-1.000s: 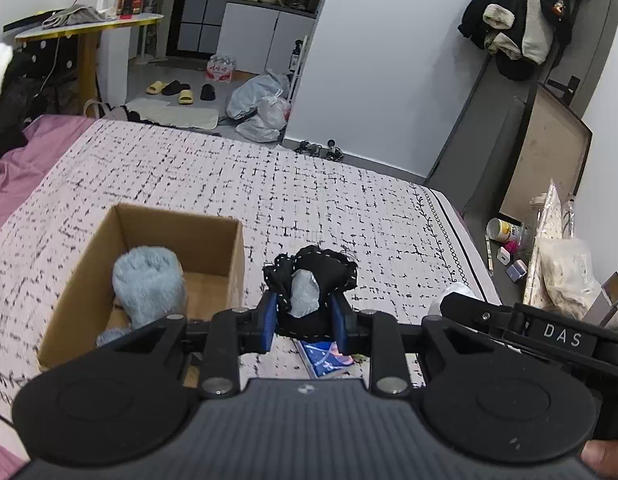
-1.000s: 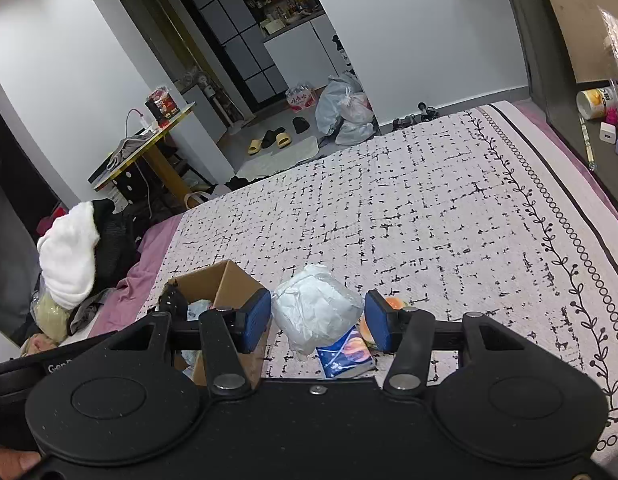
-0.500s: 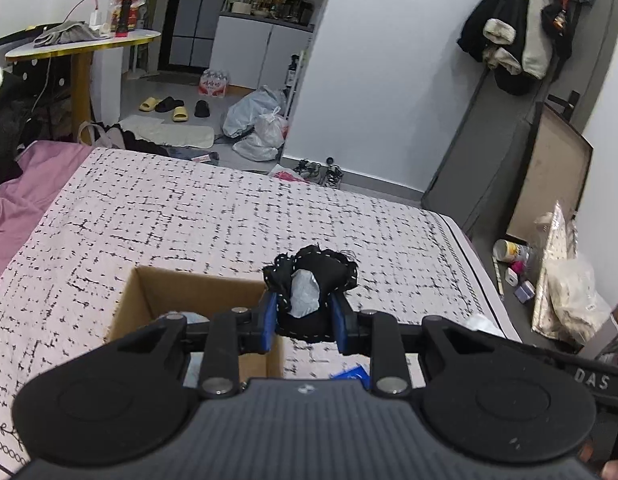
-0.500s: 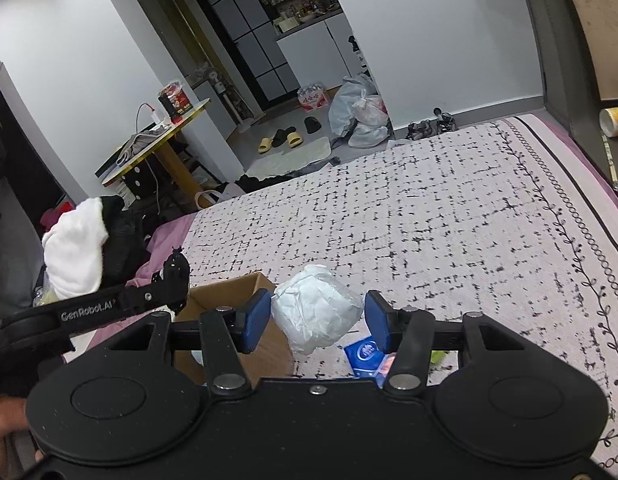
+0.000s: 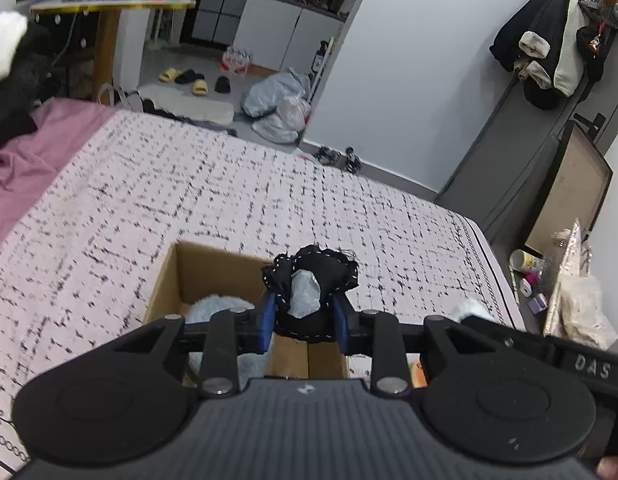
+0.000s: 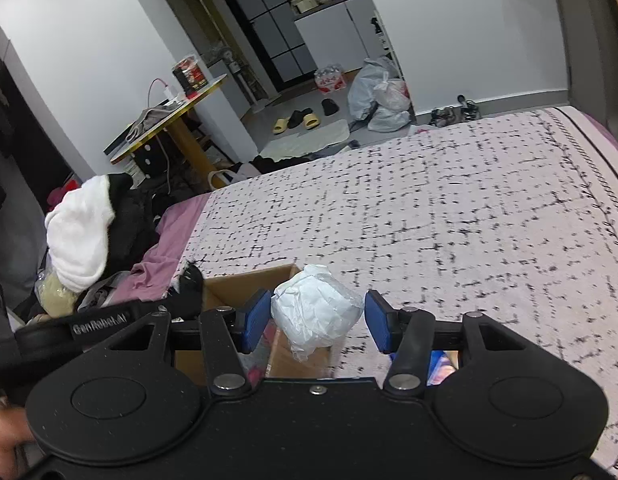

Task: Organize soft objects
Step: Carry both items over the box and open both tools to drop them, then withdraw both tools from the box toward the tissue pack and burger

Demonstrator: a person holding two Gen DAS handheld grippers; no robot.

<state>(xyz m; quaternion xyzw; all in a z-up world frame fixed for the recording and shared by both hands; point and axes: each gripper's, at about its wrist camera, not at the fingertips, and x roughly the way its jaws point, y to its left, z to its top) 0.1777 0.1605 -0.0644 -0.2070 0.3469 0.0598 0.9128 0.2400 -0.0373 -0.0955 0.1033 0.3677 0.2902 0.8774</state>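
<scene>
Jaws first: my left gripper (image 5: 305, 316) is pinched narrow on a black stitched pouch (image 5: 309, 280) with a pale lump poking out of its top, blue pads pressed into both sides. My right gripper (image 6: 315, 320) stands wider, wrapped round a white crumpled bundle (image 6: 315, 308); the near pad touches it for sure, the far pad sits right at its edge, and the bundle hangs there off the bedspread, so I call that a grip.

Both soft things ride high, clear of the cloth, because they have to get over the cardboard box (image 5: 197, 268) wall. The pouch hovers over the box's right half, as the left view has it. The bundle hangs above the box's near right corner in the right view. Down inside the box, a fluffy blue-grey thing (image 5: 213, 308) already lies against the left side, so there's bare cardboard floor on the right for these two.

Box sits on the patterned bedspread (image 5: 269, 208), and a colourful packet (image 6: 441, 364) lies just beside it, peeking under my right finger. My call: I'm at the drop, pouch first.
</scene>
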